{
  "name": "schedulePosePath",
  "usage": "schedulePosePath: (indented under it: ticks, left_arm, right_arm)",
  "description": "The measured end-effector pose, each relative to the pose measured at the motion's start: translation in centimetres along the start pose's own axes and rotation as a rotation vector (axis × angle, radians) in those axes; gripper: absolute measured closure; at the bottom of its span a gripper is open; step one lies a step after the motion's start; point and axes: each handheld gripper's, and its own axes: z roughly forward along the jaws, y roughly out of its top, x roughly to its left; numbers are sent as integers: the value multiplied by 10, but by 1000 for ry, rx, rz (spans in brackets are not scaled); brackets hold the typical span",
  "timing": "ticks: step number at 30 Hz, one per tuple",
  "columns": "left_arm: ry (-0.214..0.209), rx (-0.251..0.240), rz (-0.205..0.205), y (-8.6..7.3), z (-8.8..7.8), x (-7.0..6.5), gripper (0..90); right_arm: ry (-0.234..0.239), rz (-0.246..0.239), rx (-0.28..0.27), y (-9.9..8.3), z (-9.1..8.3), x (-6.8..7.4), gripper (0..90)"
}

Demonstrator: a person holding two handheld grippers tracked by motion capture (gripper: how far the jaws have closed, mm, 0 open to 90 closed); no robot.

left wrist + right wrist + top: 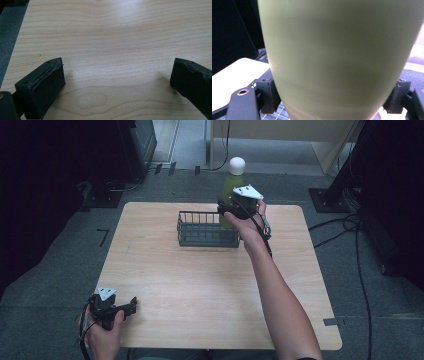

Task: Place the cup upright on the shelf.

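Pale wood table on grey carpet, right tongs gripping green bottle, left tongs wide

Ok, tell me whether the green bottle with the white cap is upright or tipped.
Upright: the green bottle stands with its white cap on top, gripped by the right gripper.

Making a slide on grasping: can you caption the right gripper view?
Right claw shut on an upright green bottle, held above the wire basket.
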Motion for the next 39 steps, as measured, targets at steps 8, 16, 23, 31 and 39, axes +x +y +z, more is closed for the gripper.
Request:
schedulePosePath:
  ticks: [8,16,23,31,39]
  left_arm:
    - [0,0,0,0,0,0,0]
    - [0,1,1,0,0,0,0]
    - [0,0,1,0,0,0,0]
    - [0,1,1,0,0,0,0]
    - [0,0,0,0,0,0,0]
  right_arm:
    - [-2,4,27,-9,12,-1,203]
    - [-11,8,67,-22,23,-3,203]
    - [-18,12,88,-32,30,-5,202]
    - [-11,10,100,-35,32,-4,201]
    - [3,9,107,-35,32,-3,182]
